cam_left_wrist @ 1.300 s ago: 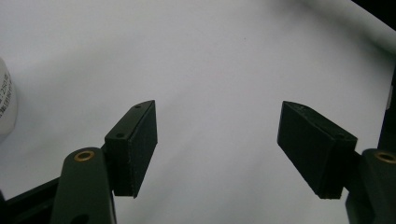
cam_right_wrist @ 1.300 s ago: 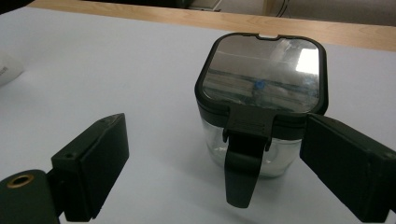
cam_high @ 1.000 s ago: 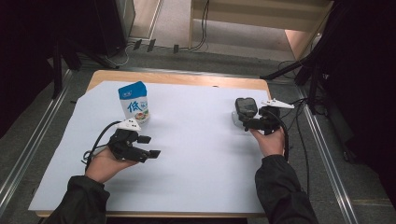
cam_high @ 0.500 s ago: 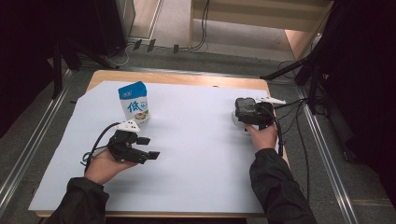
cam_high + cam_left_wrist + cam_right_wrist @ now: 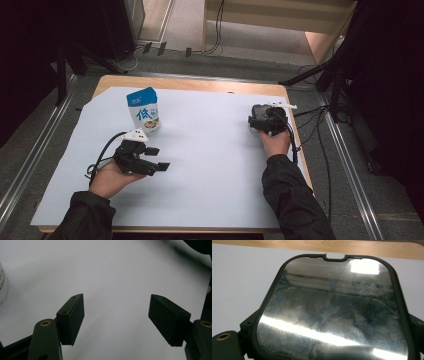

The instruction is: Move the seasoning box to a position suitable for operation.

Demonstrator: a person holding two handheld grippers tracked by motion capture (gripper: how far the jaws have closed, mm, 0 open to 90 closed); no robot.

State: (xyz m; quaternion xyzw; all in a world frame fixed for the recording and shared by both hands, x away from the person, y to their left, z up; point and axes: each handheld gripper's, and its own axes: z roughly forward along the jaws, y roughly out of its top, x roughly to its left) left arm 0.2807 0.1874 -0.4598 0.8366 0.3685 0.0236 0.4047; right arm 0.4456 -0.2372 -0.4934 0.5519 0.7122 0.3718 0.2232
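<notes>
The wooden worktop point(image 5: 195, 84) is almost fully covered by a large white paper sheet point(image 5: 210, 160). On the sheet, a blue and white carton point(image 5: 144, 112) stands upright at the far left. A dark, shiny-faced object point(image 5: 261, 119) is at the far right.

A dark-rimmed panel point(image 5: 332, 310) with a glossy, smudged face sits between the right gripper's point(image 5: 329, 340) two black jaws, which stand at its lower left and lower right edges — pressed against the rim. Its surface mirrors bright lights. Beneath lies a white sheet point(image 5: 239, 282); beyond it runs the table's point(image 5: 367, 247) wooden edge.
</notes>
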